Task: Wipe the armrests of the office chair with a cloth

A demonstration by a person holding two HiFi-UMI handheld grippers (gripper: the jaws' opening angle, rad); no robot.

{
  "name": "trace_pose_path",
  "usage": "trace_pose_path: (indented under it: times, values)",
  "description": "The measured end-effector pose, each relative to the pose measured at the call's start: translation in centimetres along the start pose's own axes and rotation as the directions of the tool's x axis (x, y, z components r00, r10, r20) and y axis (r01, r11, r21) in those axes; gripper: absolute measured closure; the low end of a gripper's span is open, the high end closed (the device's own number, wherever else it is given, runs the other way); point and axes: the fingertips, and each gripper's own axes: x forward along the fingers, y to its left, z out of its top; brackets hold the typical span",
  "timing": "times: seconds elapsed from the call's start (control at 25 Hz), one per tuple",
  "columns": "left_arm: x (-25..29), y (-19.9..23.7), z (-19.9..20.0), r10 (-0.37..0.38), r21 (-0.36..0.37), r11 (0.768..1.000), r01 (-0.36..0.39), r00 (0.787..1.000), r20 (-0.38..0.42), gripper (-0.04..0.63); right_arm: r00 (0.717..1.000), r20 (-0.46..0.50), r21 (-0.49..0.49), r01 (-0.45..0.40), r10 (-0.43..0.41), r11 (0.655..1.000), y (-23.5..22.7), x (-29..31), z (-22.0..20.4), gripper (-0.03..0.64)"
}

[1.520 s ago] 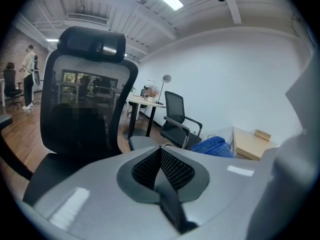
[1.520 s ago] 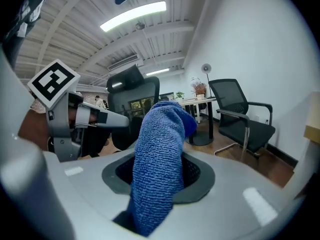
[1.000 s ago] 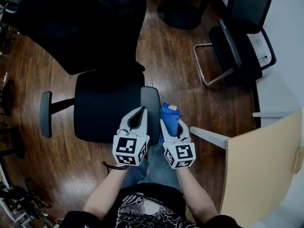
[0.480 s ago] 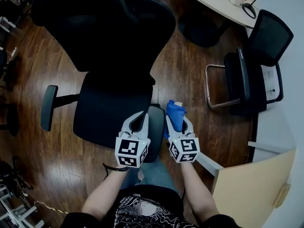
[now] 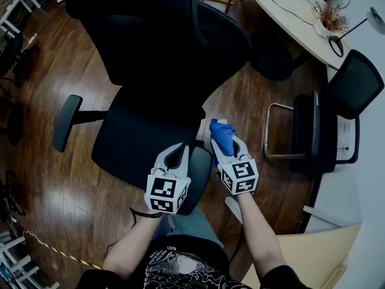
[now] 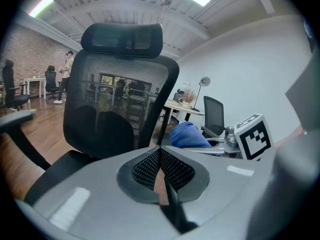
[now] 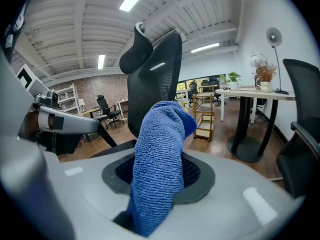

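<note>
Now, the right tool (image 5: 224,144) is clamped on a blue terry cloth (image 7: 159,159); the cloth's free fold stands past the jaw tips, so that fabric rather than plastic would meet the chair; the left tool (image 5: 178,154), jaws pressed together on nothing, hangs by the near armrest (image 5: 200,167) of the office chair (image 5: 144,143), probably to steady it; the cloth is just beside that armrest, contact uncertain; the far armrest (image 5: 65,122) is well apart.

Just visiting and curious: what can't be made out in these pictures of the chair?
- Head view: the near armrest is mostly covered by the left tongs.
- Head view: the chair's base is hidden under the seat.
- Right gripper view: the blue cloth covers where the right tongs meet.
</note>
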Motion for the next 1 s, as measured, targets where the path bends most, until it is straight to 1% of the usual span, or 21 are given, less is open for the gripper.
trace_pose_path:
  times: [0.12,0.32,0.52,0.64,0.72,0.84,1.0]
  values:
    - [-0.6,0.9,0.0,0.027,-0.022,0.999,-0.027,1.0,0.01,0.617,0.997,-0.03,-0.046,-0.07,0.069,0.996,1.1,1.6,0.6,0.478]
    - [-2.0,2.8,-0.5,0.073,-0.054,0.996,-0.072,0.997,0.019,0.617,0.99,-0.059,-0.133,-0.132,0.125,0.982,2.1,4.3,2.3,0.478]
    - [-3.2,3.5,-0.7,0.086,-0.062,0.995,-0.084,0.996,0.027,0.617,0.973,-0.096,-0.2,-0.224,0.208,0.954,4.5,6.5,3.9,0.477]
    - [-4.0,4.0,-0.7,0.095,-0.065,0.994,-0.093,0.995,0.031,0.617,0.961,-0.143,-0.263,-0.269,0.238,0.926,6.1,7.5,4.3,0.477]
    - [-4.5,4.5,-0.9,0.099,-0.069,0.993,-0.096,0.995,0.032,0.617,0.96,-0.156,-0.288,-0.271,0.234,0.919,6.5,7.9,4.4,0.478]
    - [-5.3,5.2,-1.1,0.097,-0.074,0.993,-0.094,0.995,0.038,0.617,0.968,-0.124,-0.25,-0.244,0.219,0.937,6.6,8.3,5.5,0.477]
    - [-6.2,6.0,-1.3,0.079,-0.081,0.994,-0.076,0.996,0.039,0.617,0.966,-0.134,-0.239,-0.25,0.223,0.938,8.5,9.1,6.0,0.478]
